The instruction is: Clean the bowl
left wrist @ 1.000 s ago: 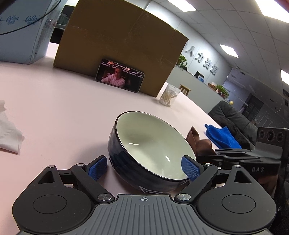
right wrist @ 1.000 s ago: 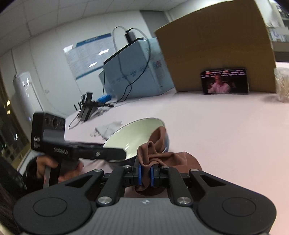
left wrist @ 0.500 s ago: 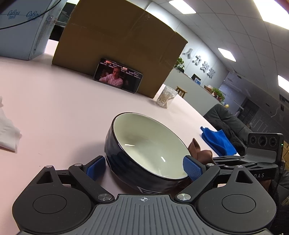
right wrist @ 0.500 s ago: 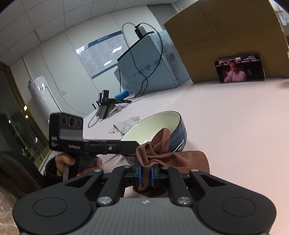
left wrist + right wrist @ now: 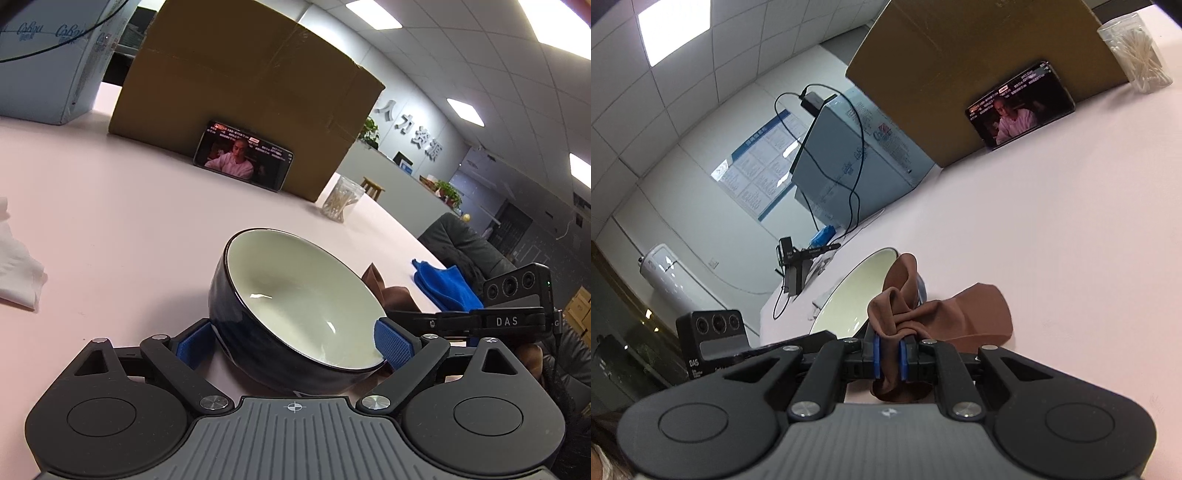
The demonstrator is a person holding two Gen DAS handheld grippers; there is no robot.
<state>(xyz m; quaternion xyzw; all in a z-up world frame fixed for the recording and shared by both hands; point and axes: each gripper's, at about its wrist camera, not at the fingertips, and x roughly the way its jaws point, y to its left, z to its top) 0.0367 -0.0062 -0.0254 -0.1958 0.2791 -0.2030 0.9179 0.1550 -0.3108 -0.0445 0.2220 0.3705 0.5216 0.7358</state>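
A dark blue bowl (image 5: 295, 302) with a cream inside is tilted on the pink table (image 5: 110, 229), its mouth turned up and to the right. My left gripper (image 5: 293, 345) is shut on it, one blue pad on the dark wall and the other at the rim. The right gripper (image 5: 888, 360) is shut on a brown cloth (image 5: 960, 317). The cloth bunches above the pads and lies against the bowl's (image 5: 846, 306) far rim. From the left wrist view the brown cloth (image 5: 388, 291) shows just behind the bowl's right edge.
At the back stands a cardboard box (image 5: 240, 92) with a phone (image 5: 243, 155) leaning on it. A jar of cotton swabs (image 5: 341, 199) sits to its right. A blue cloth (image 5: 443, 288) lies right, white tissue (image 5: 14, 269) left, a pale blue box (image 5: 44, 66) back left.
The right gripper has rolled and sunk a little, carrying the brown cloth closer along the bowl's rim. The left gripper and the bowl have hardly moved.
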